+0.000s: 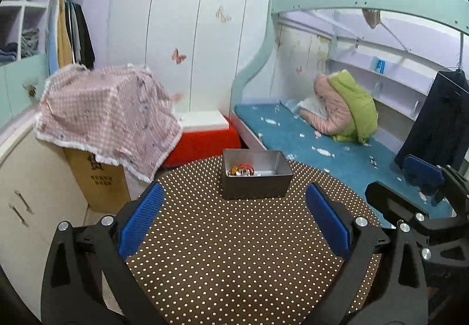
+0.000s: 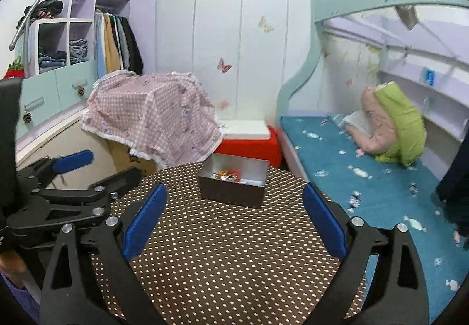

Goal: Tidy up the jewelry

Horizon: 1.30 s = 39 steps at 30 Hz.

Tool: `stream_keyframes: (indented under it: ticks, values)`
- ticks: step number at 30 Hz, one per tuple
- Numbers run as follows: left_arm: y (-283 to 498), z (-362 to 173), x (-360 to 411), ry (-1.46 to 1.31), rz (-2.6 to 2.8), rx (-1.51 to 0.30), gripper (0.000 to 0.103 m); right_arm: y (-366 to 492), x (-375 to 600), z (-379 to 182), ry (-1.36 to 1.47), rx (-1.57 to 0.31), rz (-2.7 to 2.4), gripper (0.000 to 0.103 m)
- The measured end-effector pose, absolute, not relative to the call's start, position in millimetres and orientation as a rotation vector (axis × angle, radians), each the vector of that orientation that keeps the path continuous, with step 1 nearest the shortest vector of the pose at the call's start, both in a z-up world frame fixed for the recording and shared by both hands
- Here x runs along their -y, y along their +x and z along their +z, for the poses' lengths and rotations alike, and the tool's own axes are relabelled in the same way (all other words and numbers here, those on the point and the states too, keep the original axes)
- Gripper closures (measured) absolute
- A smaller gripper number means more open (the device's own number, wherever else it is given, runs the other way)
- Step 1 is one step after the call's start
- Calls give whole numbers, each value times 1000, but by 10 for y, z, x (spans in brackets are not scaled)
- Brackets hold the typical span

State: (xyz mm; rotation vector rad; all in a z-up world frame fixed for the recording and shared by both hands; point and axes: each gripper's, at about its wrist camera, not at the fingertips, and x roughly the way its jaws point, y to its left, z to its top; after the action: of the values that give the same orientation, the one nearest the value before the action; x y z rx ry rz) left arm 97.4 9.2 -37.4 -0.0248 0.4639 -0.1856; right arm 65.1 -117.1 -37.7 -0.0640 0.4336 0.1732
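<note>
A grey metal box (image 1: 255,182) (image 2: 234,188) stands on the far side of the round brown polka-dot table (image 1: 234,251) (image 2: 222,251). Colourful jewelry (image 1: 241,170) (image 2: 227,175) lies in a pile in its left part. My left gripper (image 1: 234,213) hovers over the table short of the box, jaws wide open and empty. My right gripper (image 2: 234,213) is likewise open and empty, well back from the box. Each gripper shows in the other's view: the right gripper (image 1: 410,181) at the right edge, the left gripper (image 2: 88,169) at the left edge.
A carton draped in pink checked cloth (image 1: 108,116) (image 2: 155,113) stands left of the table. A red stool with a white top (image 1: 205,134) is behind the table. A bunk bed with a blue cover (image 1: 337,149) (image 2: 366,178) runs along the right, pillows on it.
</note>
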Motion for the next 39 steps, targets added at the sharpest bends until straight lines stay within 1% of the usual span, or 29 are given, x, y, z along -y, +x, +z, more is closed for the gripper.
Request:
stream_keyframes:
  ticks: [8,20,30,39]
  values:
    - [486,-218,-32,11,-151,-319,5,297,1237,-311,-40,-356,137,10]
    - [220,-123,30,53,-109,-190,5,71,1272,-249,-63,-284,88,8]
    - [182,-126,29,59,-107,-151,5,7,1297,-250,-76,-245,65,7]
    - [196,-144,38,68,-98,-151,5,37,1321,-264,-73,-255,64,7]
